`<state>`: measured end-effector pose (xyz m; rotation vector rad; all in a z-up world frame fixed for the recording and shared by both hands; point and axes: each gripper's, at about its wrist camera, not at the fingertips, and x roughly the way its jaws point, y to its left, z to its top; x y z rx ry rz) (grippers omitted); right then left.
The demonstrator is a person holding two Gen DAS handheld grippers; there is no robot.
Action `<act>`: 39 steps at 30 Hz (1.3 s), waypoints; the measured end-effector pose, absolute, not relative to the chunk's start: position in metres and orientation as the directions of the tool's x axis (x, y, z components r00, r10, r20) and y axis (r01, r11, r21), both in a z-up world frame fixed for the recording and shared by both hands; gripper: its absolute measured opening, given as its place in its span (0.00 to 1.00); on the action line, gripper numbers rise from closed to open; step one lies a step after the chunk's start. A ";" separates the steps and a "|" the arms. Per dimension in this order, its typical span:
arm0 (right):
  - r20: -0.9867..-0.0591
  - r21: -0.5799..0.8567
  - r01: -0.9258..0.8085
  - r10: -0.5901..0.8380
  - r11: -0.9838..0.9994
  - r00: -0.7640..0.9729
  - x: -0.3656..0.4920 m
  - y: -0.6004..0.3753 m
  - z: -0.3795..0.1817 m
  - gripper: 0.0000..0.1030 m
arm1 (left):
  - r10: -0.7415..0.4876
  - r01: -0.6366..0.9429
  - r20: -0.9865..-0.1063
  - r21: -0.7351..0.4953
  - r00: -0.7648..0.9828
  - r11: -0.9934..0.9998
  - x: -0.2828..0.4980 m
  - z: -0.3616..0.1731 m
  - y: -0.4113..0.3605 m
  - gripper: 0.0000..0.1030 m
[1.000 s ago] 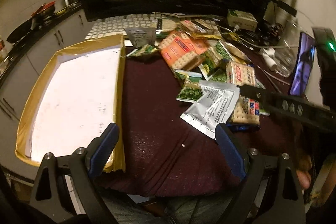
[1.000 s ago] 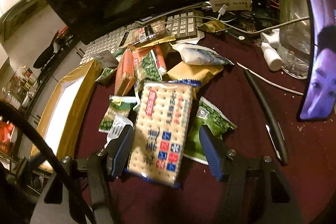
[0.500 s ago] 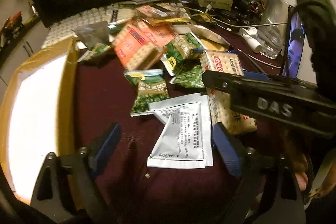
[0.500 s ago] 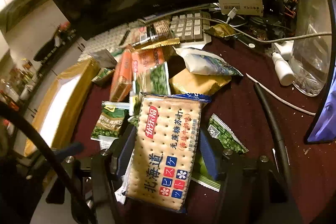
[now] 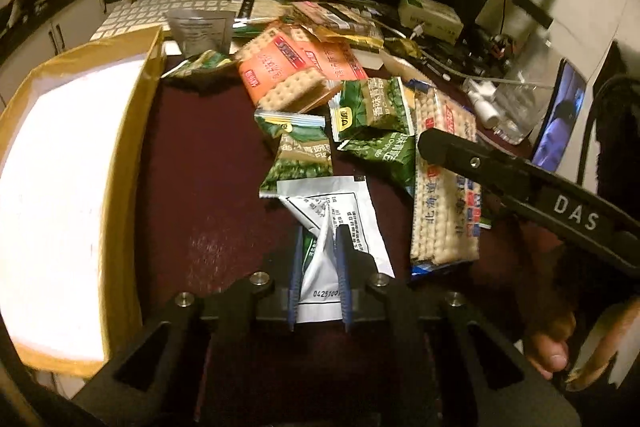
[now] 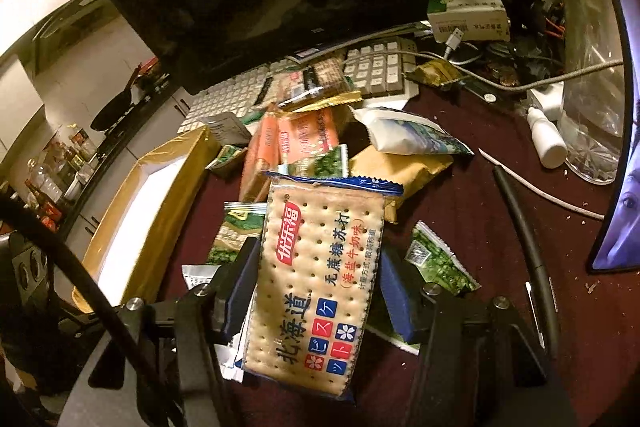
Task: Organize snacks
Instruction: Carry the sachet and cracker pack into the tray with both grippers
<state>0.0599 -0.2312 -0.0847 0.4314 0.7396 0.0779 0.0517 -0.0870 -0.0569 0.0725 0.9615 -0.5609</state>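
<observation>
**Two packs in hand, box not yet filled**

Nearest, left view: left tongs point(image 5: 319, 259) nearly closed, pinching the white sachet point(image 5: 340, 223), which buckles up between the pads. A sliver of green shows at the left pad; possibly a second packet caught, the view is too dark to say.

Right view: right tongs point(image 6: 316, 287) part open, pads pressed on both long edges of the cracker pack point(image 6: 316, 267). Whether the pack is clear of the worktop point(image 6: 480, 227) I cannot tell.

Beyond: loose heap of green pea bags point(image 5: 372, 107) and orange cracker packs point(image 5: 280, 71), overlapping. The box point(image 5: 132, 155) sits just beside the heap, on the left, white floor bare.

Far: keyboard point(image 6: 376, 71), monitor, cables, a phone point(image 6: 616, 163) propped at right.

Risks, as judged:
- Thin sachet may slip from a crumpled pinch.
- Crackers may crack if squeezed harder.
- The two tongs work close together; crossing toward the box could clash or drag heap items along.
</observation>
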 end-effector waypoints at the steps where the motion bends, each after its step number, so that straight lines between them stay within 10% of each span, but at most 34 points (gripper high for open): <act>1: -0.629 0.409 0.072 0.225 0.910 0.744 0.058 -0.229 -0.082 0.55 | -0.431 0.479 -0.785 -0.198 0.445 0.855 0.050 -0.054 -0.084 0.17; 10: -0.553 0.432 -0.114 0.363 0.895 0.750 0.054 -0.181 -0.047 0.55 | -0.414 0.298 -0.657 -0.289 0.630 0.910 0.030 0.010 -0.003 0.17; 23: -0.564 0.422 -0.348 0.543 0.837 0.622 0.120 -0.055 -0.039 0.55 | -0.218 -0.032 -0.698 -0.326 0.682 0.945 0.068 -0.005 0.124 0.17; 39: -0.706 0.278 -0.341 0.432 0.898 0.562 0.154 0.012 -0.085 0.56 | -0.100 -0.064 -0.781 -0.176 0.617 0.982 0.097 -0.048 0.144 0.18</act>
